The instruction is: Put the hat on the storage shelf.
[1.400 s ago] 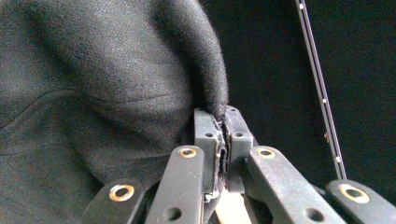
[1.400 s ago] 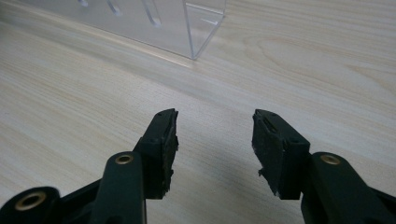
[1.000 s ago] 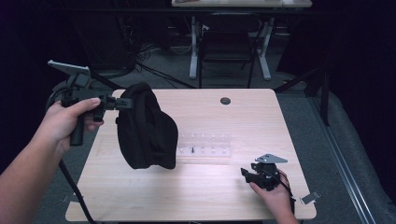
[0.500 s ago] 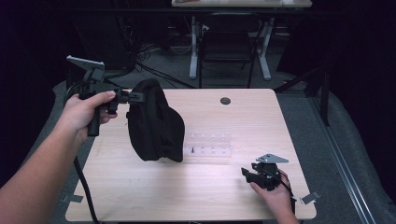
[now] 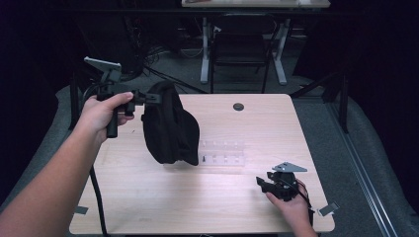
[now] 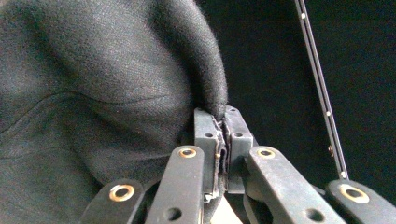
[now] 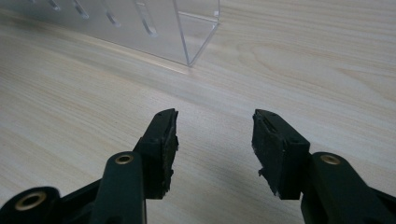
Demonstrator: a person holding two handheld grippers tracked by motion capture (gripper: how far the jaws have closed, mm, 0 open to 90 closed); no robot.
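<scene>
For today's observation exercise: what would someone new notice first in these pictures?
First, the black bag hanging above the table's left half, pinched at its edge by the shut left tool. Next, the clear rack lying mid-table just right of the bag. Last, the right tool resting open and empty near the table's front right corner.

On the table (image 5: 163,197), the bag (image 5: 170,126) hung at about ten o'clock from the centre, lifted off the surface, with the left gripper (image 5: 148,98) at its upper edge, further out toward ten o'clock. The clear rack (image 5: 222,152) lay at the centre, just beside the bag's lower end, at its three o'clock. The right gripper (image 5: 262,183) sat at five o'clock from the rack, near the table's front edge. A round grommet (image 5: 238,106) lay at twelve o'clock, toward the far edge.
</scene>
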